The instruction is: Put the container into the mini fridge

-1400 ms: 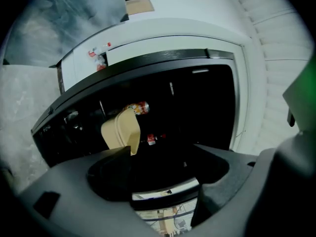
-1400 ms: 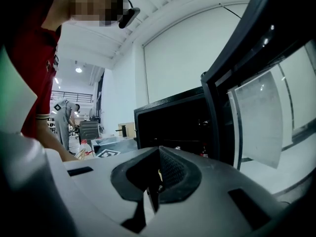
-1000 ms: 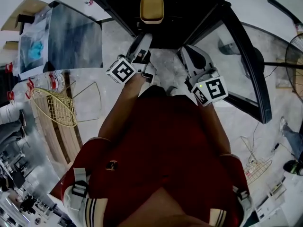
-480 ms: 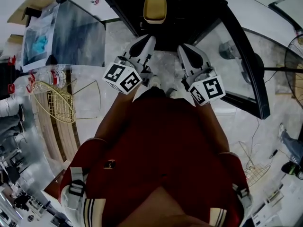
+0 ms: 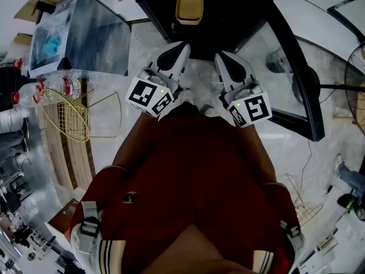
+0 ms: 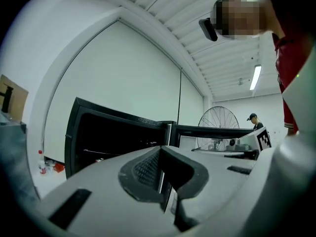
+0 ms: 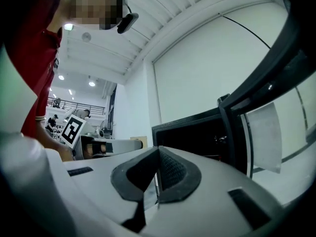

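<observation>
The yellow container (image 5: 189, 8) sits inside the open black mini fridge (image 5: 217, 16), at the top of the head view. Both grippers hang in front of the fridge, apart from the container. My left gripper (image 5: 181, 49) is shut with nothing between its pads (image 6: 148, 169). My right gripper (image 5: 222, 57) is also shut and empty, its pads (image 7: 170, 172) pressed together. The fridge's dark interior (image 6: 113, 137) lies ahead in the left gripper view. In the right gripper view the fridge (image 7: 197, 132) shows too, with its open door (image 7: 276, 83) at the right.
The fridge door (image 5: 296, 79) swings out to the right. A yellow wire basket (image 5: 65, 119) and water bottles (image 5: 60, 87) stand at the left, next to a low table (image 5: 85, 33). A floor fan (image 6: 219, 125) and a distant person (image 6: 254, 122) are beyond the fridge.
My left gripper's jaws have closed on nothing. Both grippers have drawn back a little from the fridge. The container stays inside.
</observation>
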Motion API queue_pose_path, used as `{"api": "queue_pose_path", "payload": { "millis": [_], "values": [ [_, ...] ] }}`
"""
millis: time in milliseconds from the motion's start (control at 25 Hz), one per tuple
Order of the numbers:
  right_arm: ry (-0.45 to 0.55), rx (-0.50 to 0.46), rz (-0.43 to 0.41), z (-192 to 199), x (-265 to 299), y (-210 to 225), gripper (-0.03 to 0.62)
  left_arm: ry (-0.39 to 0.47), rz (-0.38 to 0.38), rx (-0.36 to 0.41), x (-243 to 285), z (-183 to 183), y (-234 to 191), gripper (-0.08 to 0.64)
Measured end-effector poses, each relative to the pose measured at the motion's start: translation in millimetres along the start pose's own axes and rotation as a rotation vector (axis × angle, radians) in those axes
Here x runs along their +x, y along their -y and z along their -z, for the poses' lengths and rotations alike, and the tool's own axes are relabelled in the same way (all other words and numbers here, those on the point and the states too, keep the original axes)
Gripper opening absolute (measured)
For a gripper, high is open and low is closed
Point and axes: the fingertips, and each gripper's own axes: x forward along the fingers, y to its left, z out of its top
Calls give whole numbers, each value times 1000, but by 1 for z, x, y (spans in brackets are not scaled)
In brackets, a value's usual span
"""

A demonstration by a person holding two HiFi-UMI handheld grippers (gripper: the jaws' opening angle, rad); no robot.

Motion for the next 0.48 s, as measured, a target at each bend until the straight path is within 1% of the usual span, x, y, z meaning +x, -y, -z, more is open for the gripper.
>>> {"api": "queue_pose_path", "payload": {
  "millis": [240, 480],
  "values": [
    [5, -27, -24, -5, -7, -8, -6, 2, 3, 27, -3, -2, 13, 8],
    [3, -33, -33, -4, -13, -11, -6, -6, -3, 42, -6, 1, 21, 8]
  ]
}}
